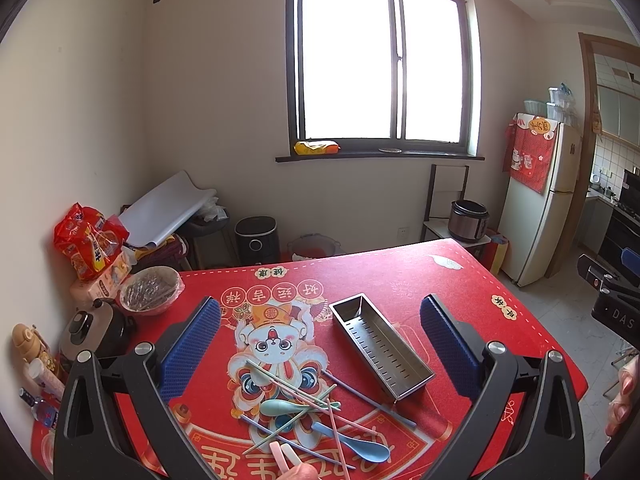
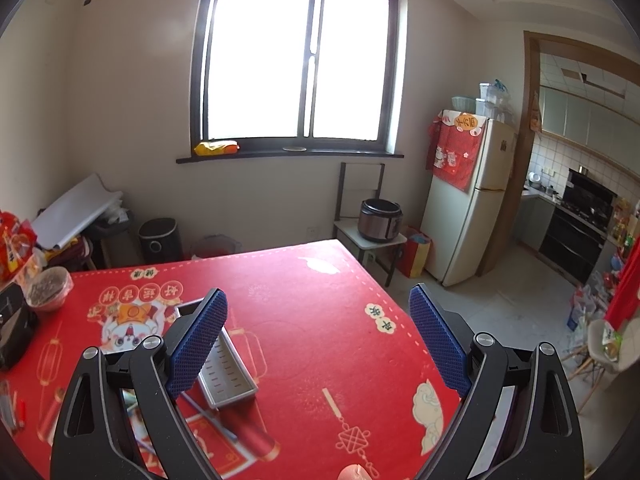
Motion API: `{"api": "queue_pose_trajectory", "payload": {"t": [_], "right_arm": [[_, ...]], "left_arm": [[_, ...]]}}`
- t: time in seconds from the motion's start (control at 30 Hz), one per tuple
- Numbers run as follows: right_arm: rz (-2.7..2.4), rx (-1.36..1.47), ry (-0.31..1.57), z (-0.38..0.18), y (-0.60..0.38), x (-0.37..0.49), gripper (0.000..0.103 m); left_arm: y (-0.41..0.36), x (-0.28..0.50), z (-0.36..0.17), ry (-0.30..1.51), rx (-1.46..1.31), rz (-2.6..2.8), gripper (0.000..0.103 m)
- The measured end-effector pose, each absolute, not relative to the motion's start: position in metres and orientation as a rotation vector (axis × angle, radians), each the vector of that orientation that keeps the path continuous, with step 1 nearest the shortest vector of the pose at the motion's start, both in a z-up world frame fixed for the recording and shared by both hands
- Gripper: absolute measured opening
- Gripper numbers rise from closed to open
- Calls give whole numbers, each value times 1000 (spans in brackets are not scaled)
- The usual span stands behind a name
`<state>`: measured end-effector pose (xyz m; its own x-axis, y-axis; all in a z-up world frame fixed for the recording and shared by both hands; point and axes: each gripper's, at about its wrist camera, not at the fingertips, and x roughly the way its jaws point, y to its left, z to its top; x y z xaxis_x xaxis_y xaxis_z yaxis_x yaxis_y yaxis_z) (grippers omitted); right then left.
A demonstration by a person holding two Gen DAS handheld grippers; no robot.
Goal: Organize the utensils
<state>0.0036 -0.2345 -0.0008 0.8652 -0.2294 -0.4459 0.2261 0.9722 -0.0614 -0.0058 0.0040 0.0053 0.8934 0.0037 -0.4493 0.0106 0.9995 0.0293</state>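
Note:
A pile of pastel chopsticks and spoons (image 1: 308, 408) lies on the red table mat (image 1: 380, 276), with a teal spoon (image 1: 280, 406), a blue spoon (image 1: 356, 446) and a pink spoon (image 1: 280, 454) in it. A slotted steel utensil tray (image 1: 380, 346) sits empty just right of the pile; it also shows in the right wrist view (image 2: 228, 372), partly behind the left finger. My left gripper (image 1: 320, 340) is open and empty above the pile. My right gripper (image 2: 318, 334) is open and empty above the bare mat (image 2: 320, 320), right of the tray.
At the table's left edge stand a covered bowl (image 1: 150, 290), a dark pot (image 1: 96, 330), snack bags (image 1: 90, 248) and bottles (image 1: 40, 376). The right gripper's body (image 1: 612, 292) shows beyond the table's right edge. A fridge (image 2: 468, 196) and rice cooker (image 2: 380, 220) stand behind.

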Motion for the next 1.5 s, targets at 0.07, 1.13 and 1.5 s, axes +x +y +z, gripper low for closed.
{"api": "queue_pose_trajectory", "payload": {"t": [0.07,1.13,1.5], "right_arm": [[-238,-6,470,-1,-234,4,89],[64,63,607,-68,-213,26,89],[264,-11,553,-101,-200,38,89]], "left_arm": [[4,-6,5,466,31,-3,98],[57,1,-59,610,-32,147,98],[71,-25,-83,651,-90,279,95]]}}
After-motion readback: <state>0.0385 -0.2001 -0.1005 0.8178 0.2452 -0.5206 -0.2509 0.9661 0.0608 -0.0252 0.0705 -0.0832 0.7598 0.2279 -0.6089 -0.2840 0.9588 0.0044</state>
